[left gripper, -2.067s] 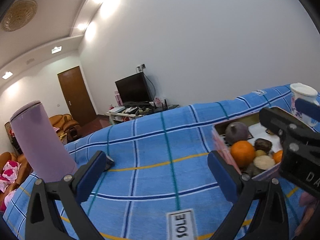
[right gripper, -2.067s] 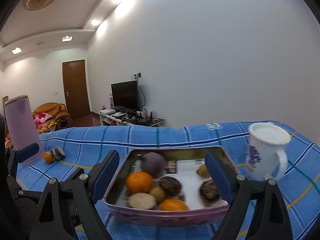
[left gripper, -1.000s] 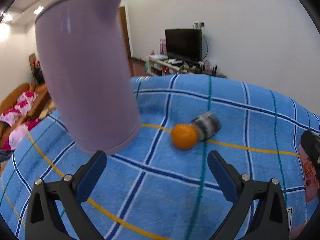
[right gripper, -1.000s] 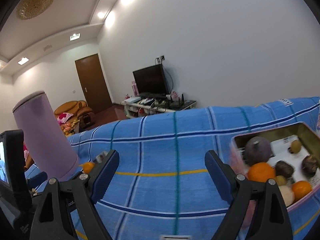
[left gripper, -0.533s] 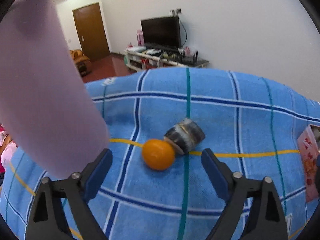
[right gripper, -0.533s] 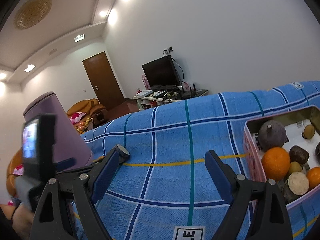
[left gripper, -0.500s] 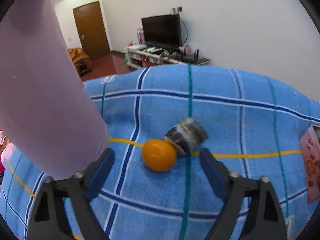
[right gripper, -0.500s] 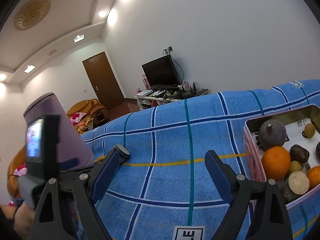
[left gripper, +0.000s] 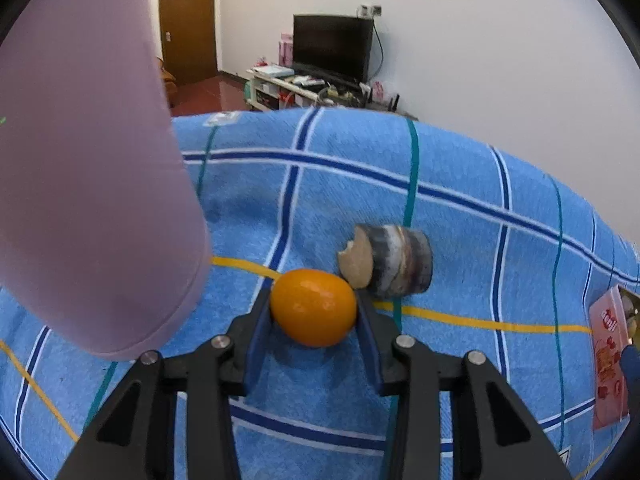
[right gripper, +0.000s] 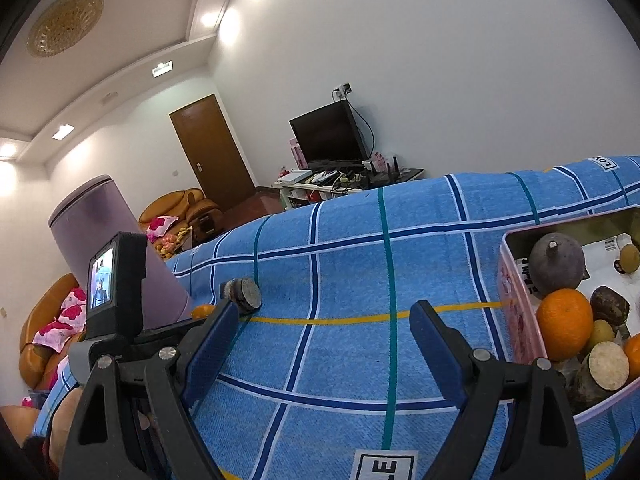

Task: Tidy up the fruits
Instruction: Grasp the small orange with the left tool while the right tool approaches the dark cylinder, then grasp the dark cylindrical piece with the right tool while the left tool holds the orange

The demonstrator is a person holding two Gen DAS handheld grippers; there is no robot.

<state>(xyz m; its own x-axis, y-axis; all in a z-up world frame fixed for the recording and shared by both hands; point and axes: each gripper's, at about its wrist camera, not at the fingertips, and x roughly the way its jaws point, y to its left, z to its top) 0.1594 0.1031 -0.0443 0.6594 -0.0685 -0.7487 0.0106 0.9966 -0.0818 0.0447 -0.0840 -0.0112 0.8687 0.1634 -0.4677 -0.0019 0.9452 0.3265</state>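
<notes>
The left tool (left gripper: 314,312) is clamped on the orange (left gripper: 313,307), which lies on the blue cloth (left gripper: 460,240) beside the purple cup (left gripper: 92,200). The right tool (right gripper: 324,340) is held apart, with nothing between, near the tin (right gripper: 520,320).

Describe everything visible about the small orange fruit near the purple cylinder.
The small smooth orange fruit is oval, glossy and unblemished. It sits on the blue checked cloth, clamped between the blue pads of the left claw, which press on both its sides. The cut, dark-skinned sugarcane-like stub lies right behind it, the tall purple cylinder to its left.
</notes>
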